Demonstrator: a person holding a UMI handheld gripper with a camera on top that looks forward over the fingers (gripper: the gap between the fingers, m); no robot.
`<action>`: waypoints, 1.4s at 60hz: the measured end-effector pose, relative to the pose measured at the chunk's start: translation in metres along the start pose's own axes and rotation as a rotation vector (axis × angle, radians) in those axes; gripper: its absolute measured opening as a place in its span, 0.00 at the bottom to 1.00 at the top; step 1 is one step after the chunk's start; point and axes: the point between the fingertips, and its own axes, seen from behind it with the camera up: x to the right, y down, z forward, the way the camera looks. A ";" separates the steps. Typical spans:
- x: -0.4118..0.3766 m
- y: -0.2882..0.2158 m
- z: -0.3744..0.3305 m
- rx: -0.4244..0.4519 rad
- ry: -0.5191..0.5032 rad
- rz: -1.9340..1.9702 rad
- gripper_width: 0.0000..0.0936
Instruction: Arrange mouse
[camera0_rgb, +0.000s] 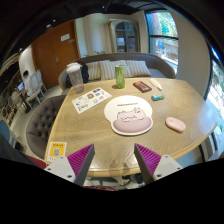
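A pink mouse (175, 124) lies on the round wooden table (150, 140), to the right of a round cat-face mouse pad (131, 115). My gripper (115, 160) is open and empty, held back over the table's near edge, well short of the pad and the mouse. Its two purple pads (81, 157) stand wide apart with nothing between them.
On the table stand a green bottle (120, 77), a printed sheet (90, 99), a dark red book (142, 87), a small teal item (157, 97) and a white object (156, 85). A yellow-and-white tag (57, 151) lies at the near left. Grey chairs (40, 118) and a sofa (105, 68) surround it.
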 end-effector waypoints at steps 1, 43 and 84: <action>0.001 0.000 0.000 0.001 0.003 0.006 0.88; 0.236 0.010 0.035 0.050 0.159 0.008 0.88; 0.307 -0.060 0.146 0.144 0.053 -0.061 0.85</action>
